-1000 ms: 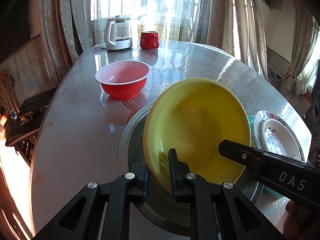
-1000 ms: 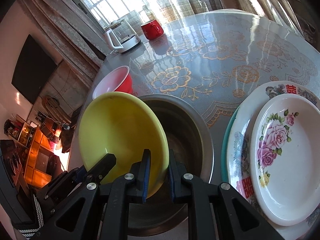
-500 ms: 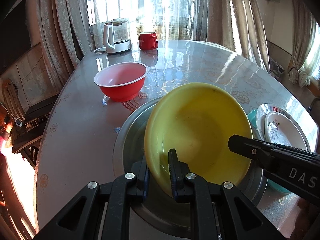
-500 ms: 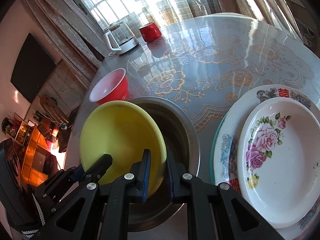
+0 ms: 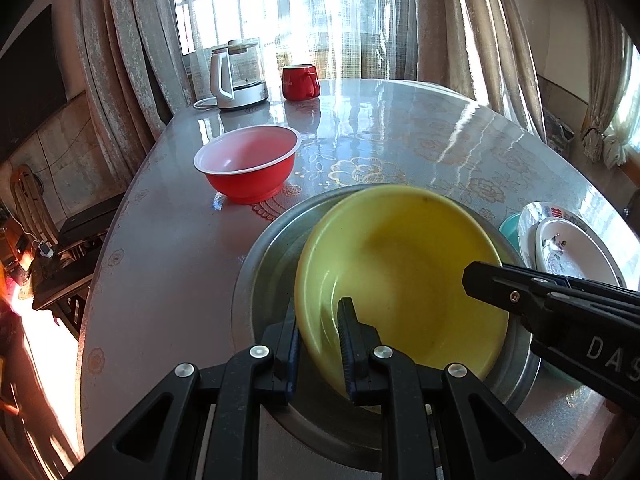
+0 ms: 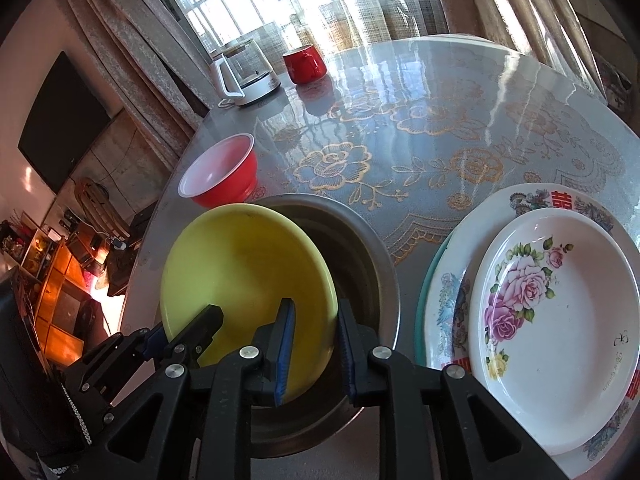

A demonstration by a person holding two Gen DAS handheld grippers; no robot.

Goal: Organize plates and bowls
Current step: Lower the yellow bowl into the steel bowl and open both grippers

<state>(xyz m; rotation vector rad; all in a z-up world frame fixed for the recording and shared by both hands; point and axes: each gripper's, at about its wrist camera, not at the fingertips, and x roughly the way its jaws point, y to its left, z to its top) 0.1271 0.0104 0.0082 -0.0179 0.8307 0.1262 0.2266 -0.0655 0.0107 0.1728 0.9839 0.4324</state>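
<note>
**Yellow bowl going down into the steel basin**

While both grippers are on its rim, the yellow bowl (image 5: 400, 280) sits tilted inside the steel basin (image 5: 272, 256), low in the middle of the left wrist view. The left gripper (image 5: 318, 338) pinches the near rim, one pad outside the wall and one inside, pressed close on it. In the right wrist view the right gripper (image 6: 314, 338) straddles the right edge of the same bowl (image 6: 244, 280); its jaws are opening, the rim is between them, and a small gap shows beside the right pad, so I judge it no longer presses.

The step in hand seems to be nesting the yellow bowl in the basin (image 6: 360, 248): the bowl is already in, but it leans and is not yet let go by the left side.

The red bowl (image 5: 248, 168) stands alone on the desk (image 5: 420, 136), in the upper left of the left view, near the basin but not touching. At the right of the right wrist view the flowered plate (image 6: 560, 320) lies stacked on a larger patterned plate (image 6: 536, 200), with a teal edge under them.

Next, I think, the left gripper should open too and both draw back without dragging the rim, so the bowl settles flat. Then the red bowl probably goes into the yellow one. It is thin and light, so a gentle grip on the rim.
</note>
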